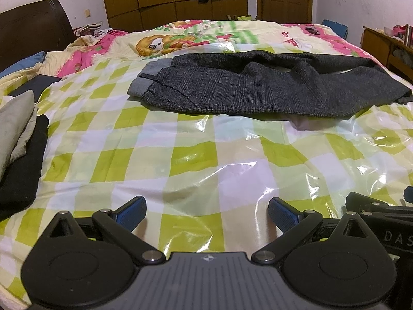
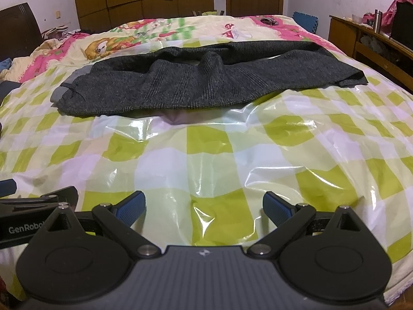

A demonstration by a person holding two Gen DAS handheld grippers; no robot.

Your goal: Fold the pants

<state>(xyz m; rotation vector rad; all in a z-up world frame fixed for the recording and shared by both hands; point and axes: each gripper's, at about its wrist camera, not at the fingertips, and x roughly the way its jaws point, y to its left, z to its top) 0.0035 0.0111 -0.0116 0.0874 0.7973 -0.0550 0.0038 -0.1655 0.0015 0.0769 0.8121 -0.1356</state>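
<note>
The dark grey pants [image 1: 258,87] lie spread sideways across the far half of the bed, at twelve o'clock from both cameras, waistband toward nine o'clock and leg ends toward three o'clock, with one leg lapped loosely over the other and a lighter grey lining showing at the waist. They rest on a glossy green-and-white checked plastic sheet [image 1: 180,160], probably laid over the cartoon-print quilt [image 1: 180,38] to give a smooth surface for folding. The left gripper [image 1: 206,213] and the right gripper [image 2: 204,209] hover low over the near edge of the sheet, side by side, well apart from the pants; each has its jaws spread wide and holds nothing. That released, level pose suggests a starting stance, with no fold begun. At nine o'clock in the left wrist view sits a stack of other clothes [image 1: 20,142], possibly waiting or already done.
</note>
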